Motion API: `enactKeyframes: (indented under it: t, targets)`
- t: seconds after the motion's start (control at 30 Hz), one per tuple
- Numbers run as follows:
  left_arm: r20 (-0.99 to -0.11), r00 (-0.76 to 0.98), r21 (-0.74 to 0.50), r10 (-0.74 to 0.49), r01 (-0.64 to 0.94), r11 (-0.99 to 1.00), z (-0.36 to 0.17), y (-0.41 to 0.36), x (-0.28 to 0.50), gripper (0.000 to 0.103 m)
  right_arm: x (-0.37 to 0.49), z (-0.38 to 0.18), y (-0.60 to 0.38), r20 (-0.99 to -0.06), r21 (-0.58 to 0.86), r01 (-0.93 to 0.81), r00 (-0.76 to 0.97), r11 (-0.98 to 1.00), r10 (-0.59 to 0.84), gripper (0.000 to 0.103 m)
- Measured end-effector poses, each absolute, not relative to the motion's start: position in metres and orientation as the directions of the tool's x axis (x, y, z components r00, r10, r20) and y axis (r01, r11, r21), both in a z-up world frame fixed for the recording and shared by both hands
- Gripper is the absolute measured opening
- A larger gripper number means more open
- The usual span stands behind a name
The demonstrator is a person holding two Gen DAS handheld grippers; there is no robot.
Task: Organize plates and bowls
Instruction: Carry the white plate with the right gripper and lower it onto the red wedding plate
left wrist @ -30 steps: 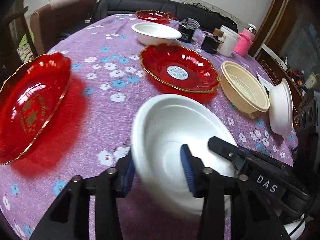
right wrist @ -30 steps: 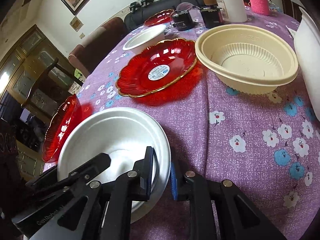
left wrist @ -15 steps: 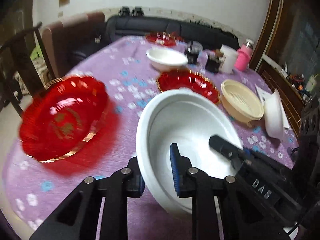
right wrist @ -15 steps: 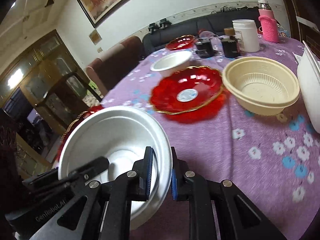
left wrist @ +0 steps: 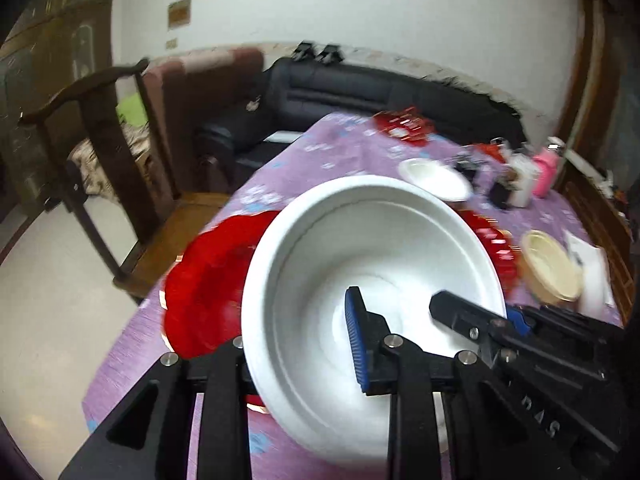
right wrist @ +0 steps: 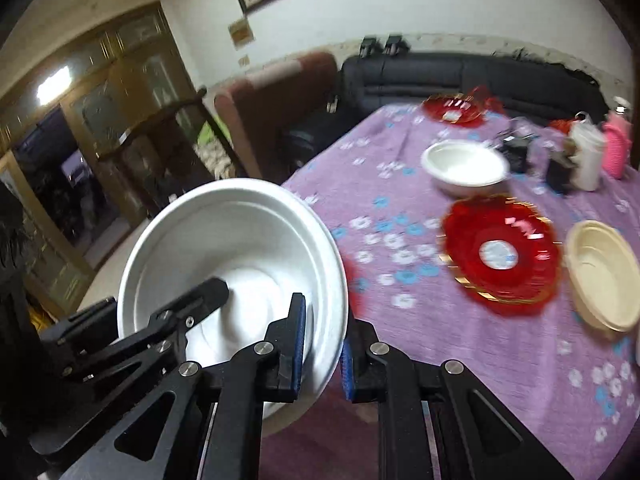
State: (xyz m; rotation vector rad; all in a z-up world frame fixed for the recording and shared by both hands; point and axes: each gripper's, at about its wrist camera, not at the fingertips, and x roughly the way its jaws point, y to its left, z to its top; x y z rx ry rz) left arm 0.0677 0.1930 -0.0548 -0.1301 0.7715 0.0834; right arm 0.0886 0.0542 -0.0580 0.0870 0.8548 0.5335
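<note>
Both grippers are clamped on the white bowl [left wrist: 372, 264], left gripper [left wrist: 304, 344] and right gripper [right wrist: 322, 344] each pinching its rim, tilted above the purple floral tablecloth [right wrist: 400, 208]. Behind the bowl: red plate [right wrist: 500, 252], cream bowl [right wrist: 604, 272], second white bowl [right wrist: 464, 166]. Lettering on the right gripper is too blurry to read.

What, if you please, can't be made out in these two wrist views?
- Left wrist: the white bowl covers the left gripper's outer finger pad and much of the near red plate.
- Left wrist: the far jars are blurred and small.
- Right wrist: the cream bowl is cut off by the picture's edge.
</note>
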Motion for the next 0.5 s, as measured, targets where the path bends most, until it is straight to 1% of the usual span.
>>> enactKeyframes:
  t: [0.13, 0.3, 0.5]
  targets:
    - [-0.767, 0.641, -0.139, 0.030, -0.213, 0.967, -0.081, 0.237, 0.103, 0.026, 0.122, -0.085, 0.092, -0.766, 0.283, -0.395, 0.455, 0.874, 0.454, 0.018]
    - [-0.807, 0.590, -0.154, 0.030, -0.258, 0.954, -0.105, 0.261, 0.127, 0.026, 0.142, -0.104, 0.119, -0.804, 0.257, -0.369, 0.430, 0.893, 0.410, 0.018]
    - [-0.820, 0.573, -0.202, -0.013, -0.268, 0.942, -0.117, 0.271, 0.139, 0.046, 0.155, -0.114, 0.127, -0.824, 0.225, -0.341, 0.434, 0.912, 0.366, 0.018]
